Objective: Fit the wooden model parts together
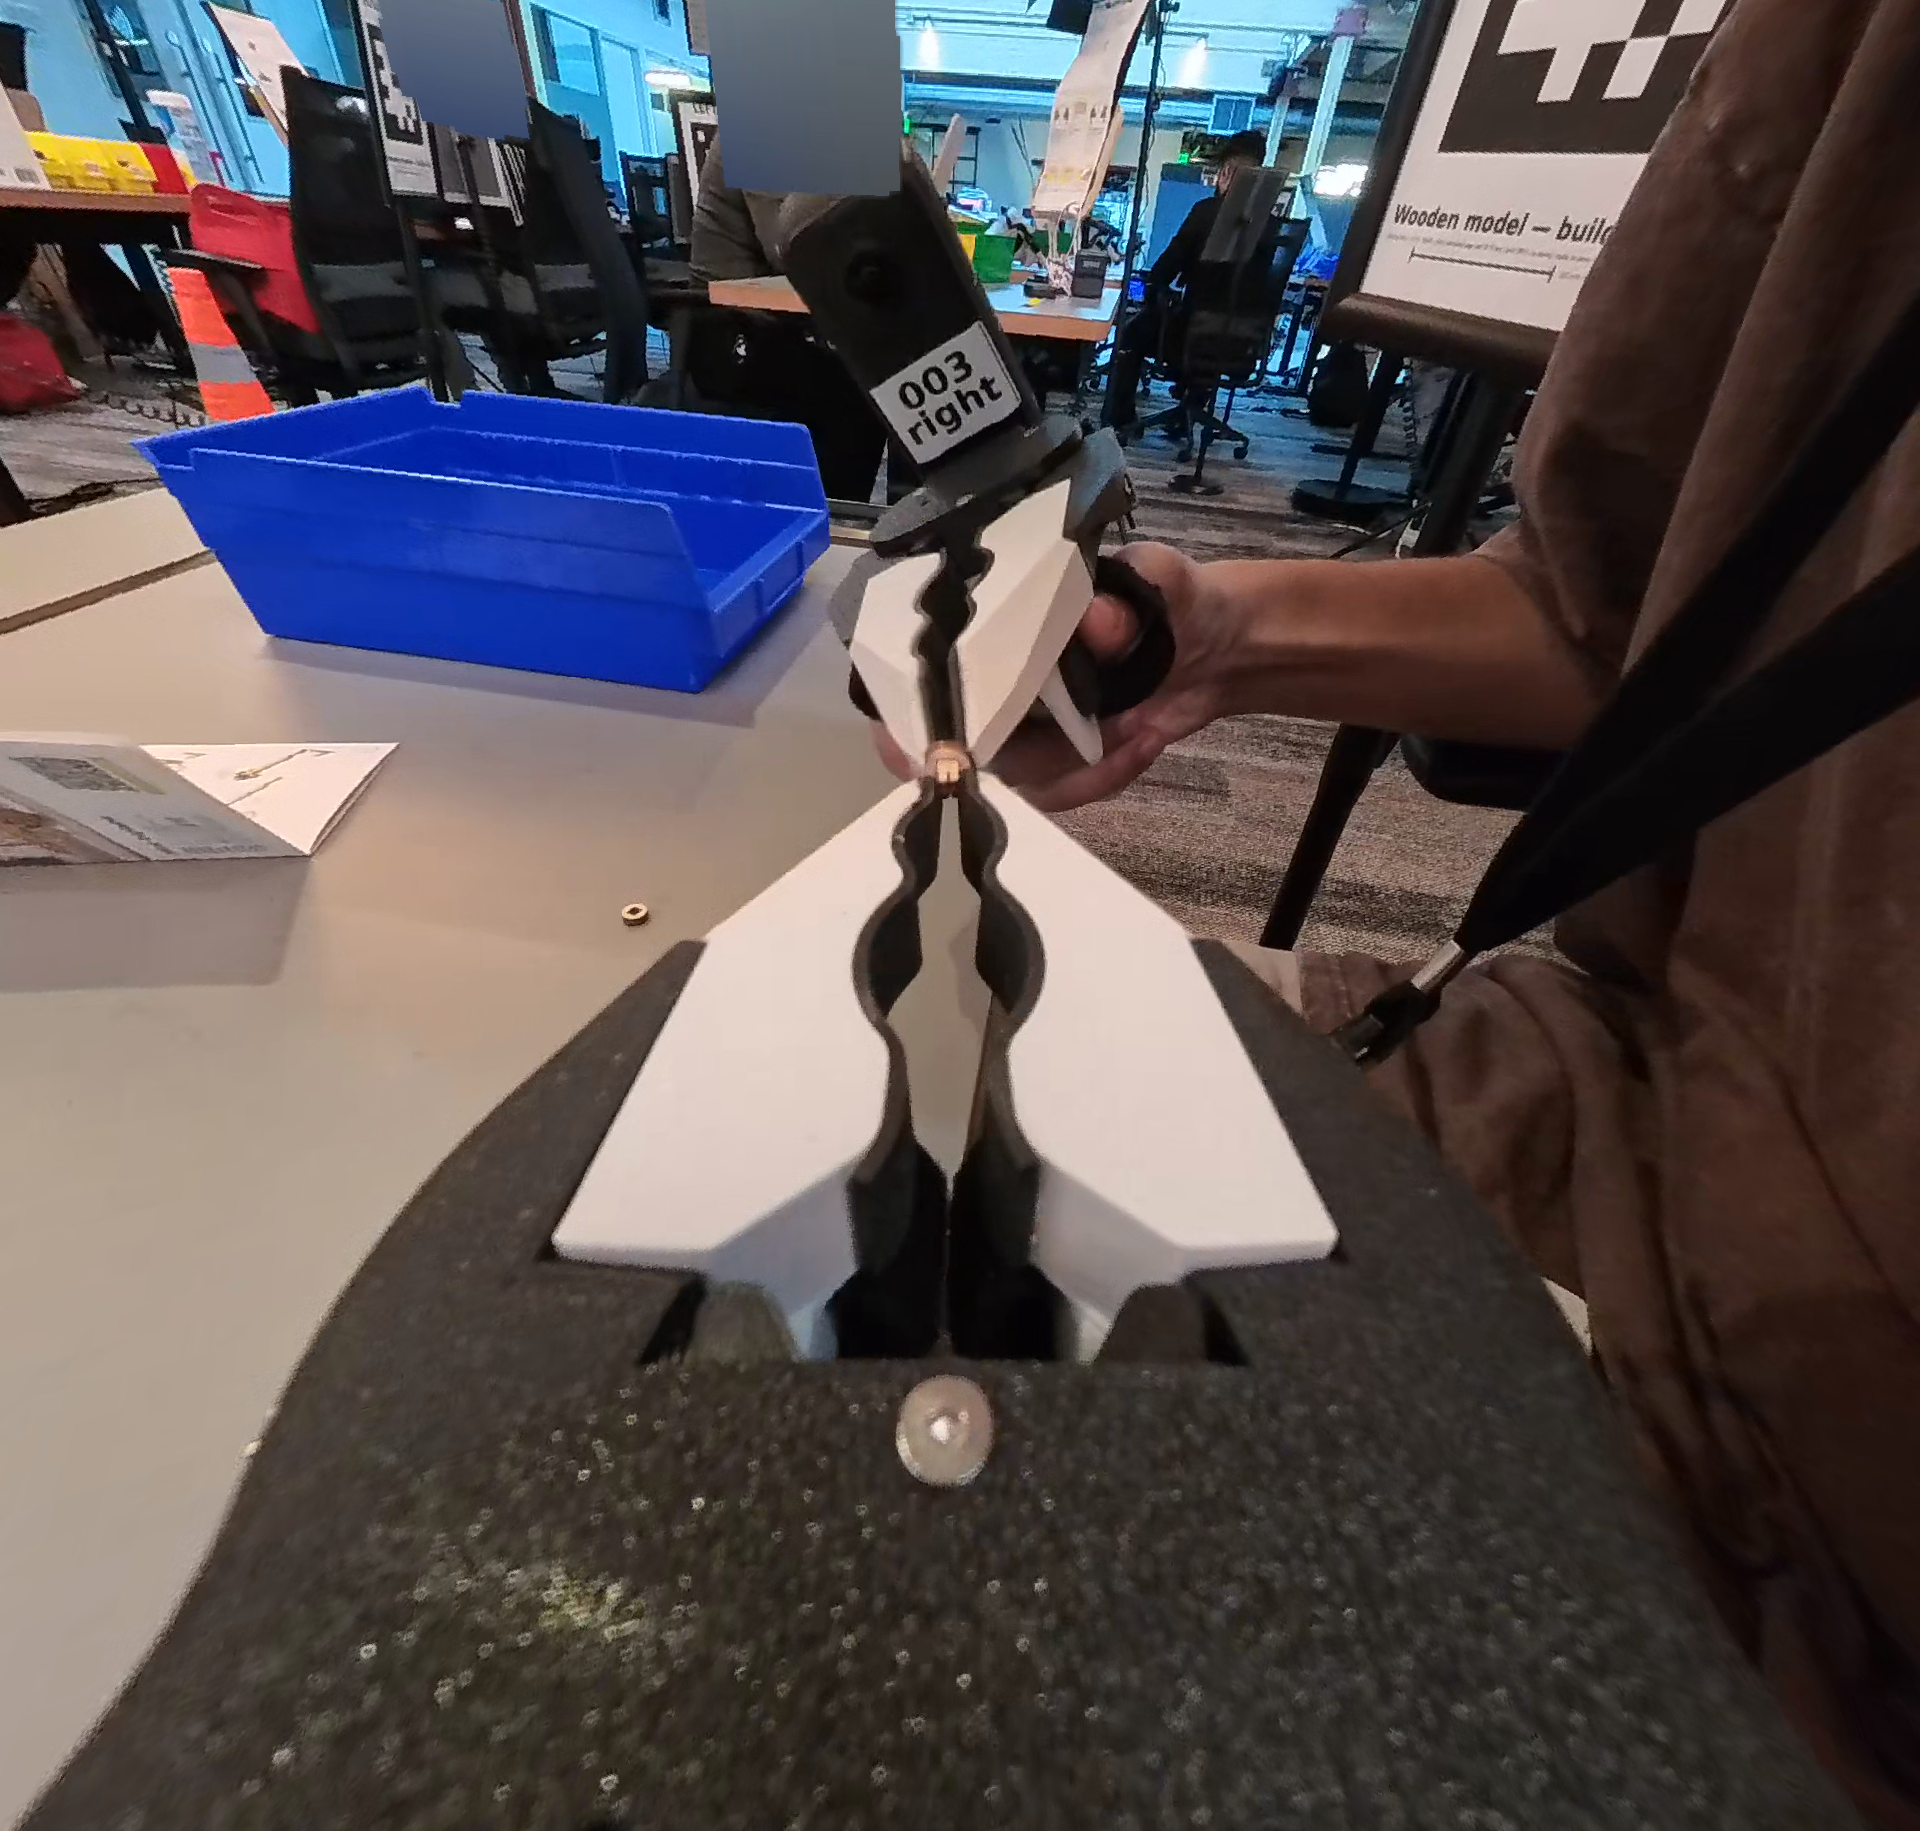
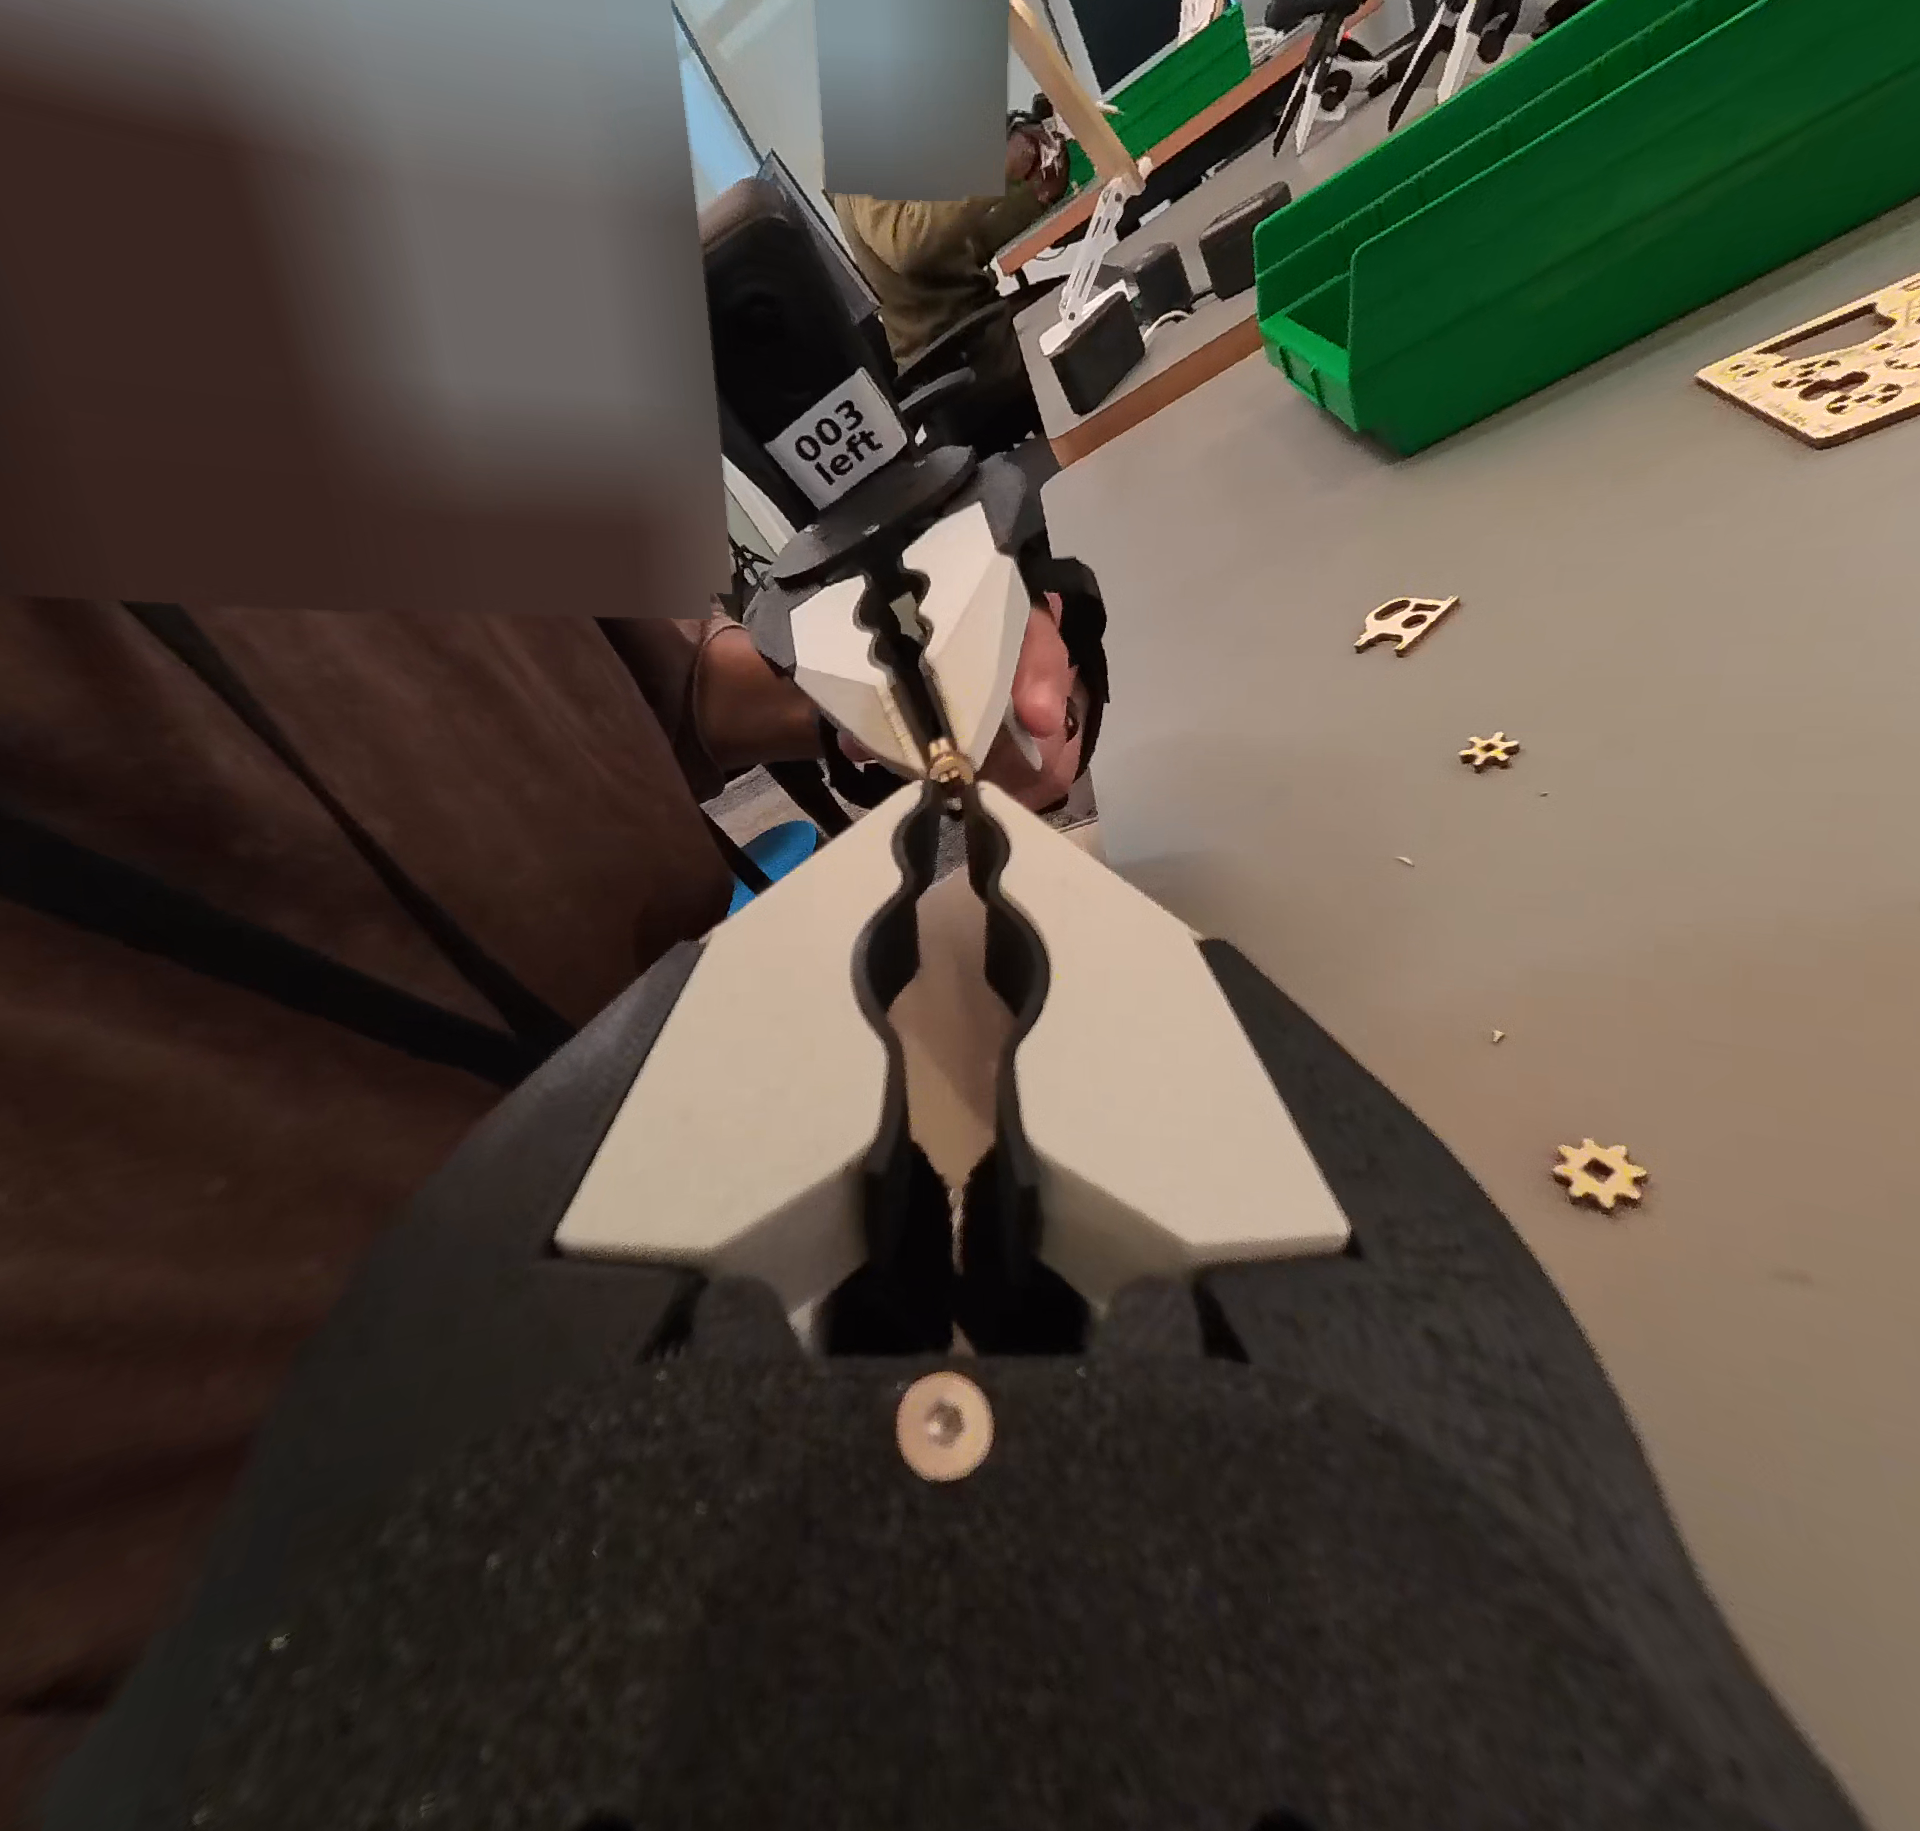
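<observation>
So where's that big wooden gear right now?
In the right wrist view, the big wooden gear lies flat on the grey table, right of the right gripper, nearest of the loose pieces.

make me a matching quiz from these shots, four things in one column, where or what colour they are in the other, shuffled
Things:
1. bin
2. bin
3. small wooden part
4. large wooden gear

Descriptions:
A. lying flat on the grey table
B. blue
C. pinched between the tips of the left gripper and the right gripper
D. green

Pairs: 1-B, 2-D, 3-C, 4-A
</observation>
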A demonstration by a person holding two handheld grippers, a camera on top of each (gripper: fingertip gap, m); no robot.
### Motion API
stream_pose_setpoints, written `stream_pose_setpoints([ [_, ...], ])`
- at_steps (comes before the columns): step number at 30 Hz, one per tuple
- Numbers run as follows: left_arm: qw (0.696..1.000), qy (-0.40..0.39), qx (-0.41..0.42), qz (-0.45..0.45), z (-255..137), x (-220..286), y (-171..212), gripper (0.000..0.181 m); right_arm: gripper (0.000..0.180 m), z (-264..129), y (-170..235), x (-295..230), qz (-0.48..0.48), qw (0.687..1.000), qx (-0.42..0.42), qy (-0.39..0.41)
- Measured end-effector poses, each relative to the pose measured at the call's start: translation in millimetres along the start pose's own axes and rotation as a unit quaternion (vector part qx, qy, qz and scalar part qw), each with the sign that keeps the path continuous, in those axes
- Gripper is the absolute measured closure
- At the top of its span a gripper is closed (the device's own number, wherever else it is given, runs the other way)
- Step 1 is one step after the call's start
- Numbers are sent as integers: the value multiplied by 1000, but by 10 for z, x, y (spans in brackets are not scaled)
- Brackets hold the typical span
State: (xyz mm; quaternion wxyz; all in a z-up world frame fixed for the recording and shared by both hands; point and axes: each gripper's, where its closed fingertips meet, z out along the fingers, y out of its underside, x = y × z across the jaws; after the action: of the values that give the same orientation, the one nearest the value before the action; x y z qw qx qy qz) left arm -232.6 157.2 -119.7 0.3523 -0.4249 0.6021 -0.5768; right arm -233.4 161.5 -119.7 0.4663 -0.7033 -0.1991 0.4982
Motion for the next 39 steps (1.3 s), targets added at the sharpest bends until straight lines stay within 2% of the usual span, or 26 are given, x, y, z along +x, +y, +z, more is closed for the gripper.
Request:
stream_pose_setpoints([
  [22, 998, 50, 4, -41, -35, 89, -11, 180, 176, 32, 18, -90, -68, 998, -8, -1],
  [26, 997, 63, -10, -49, -35, 114, 44, 179, 176, 39, 77, -83, -109, 993, -31, 18],
  [32, 996, 70, -31, -47, -39, 139, 128, 180, 177, 63, 174, -56, -113, 991, -59, 31],
  [34, 996, 70, -35, -42, -35, 143, 134, 181, 179, 99, 273, -67, -110, 990, -85, 22],
  [36, 996, 66, -53, -23, 26, 164, 183, 181, 180, 304, 445, -240, -111, 986, -117, -31],
  [37, 996, 66, -54, -17, 56, 177, 178, 181, 180, 363, 505, -238, -114, 985, -130, -28],
  [39, 997, 55, -60, -12, -5, 98, 189, 181, 180, 202, 505, -2, -107, 985, -133, 30],
])
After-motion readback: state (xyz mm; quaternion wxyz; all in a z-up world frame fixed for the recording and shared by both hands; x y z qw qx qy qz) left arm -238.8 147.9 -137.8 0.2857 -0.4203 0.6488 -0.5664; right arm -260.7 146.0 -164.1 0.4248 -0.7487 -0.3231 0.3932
